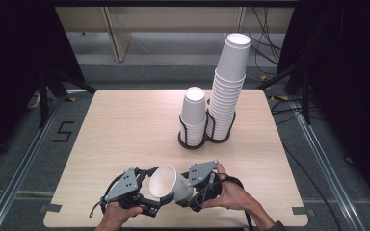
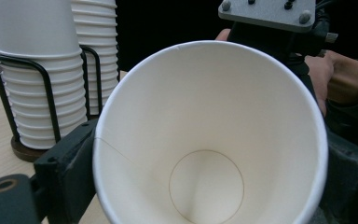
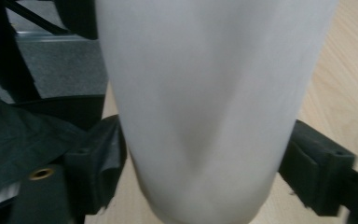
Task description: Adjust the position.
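Note:
A white paper cup (image 1: 166, 183) lies tilted on its side above the table's front edge, its open mouth turned toward the left. My left gripper (image 1: 149, 193) has its jaws on either side of the cup's rim (image 2: 121, 84); the rim is squeezed slightly oval and creased at the left jaw. My right gripper (image 1: 189, 190) is shut on the cup's body near its base, and the cup wall (image 3: 209, 107) is dented between the jaws. In the left gripper view the cup's inside (image 2: 209, 154) is bare, with the right gripper's grey plate (image 2: 268, 14) and a hand (image 2: 340, 74) behind it.
Two stacks of white paper cups stand in a black wire holder (image 1: 192, 140) at mid-table: a short stack (image 1: 193, 113) and a tall, leaning stack (image 1: 229, 82) to its right. The wooden table (image 1: 120, 125) is bare to the left. Cables lie on the floor beyond.

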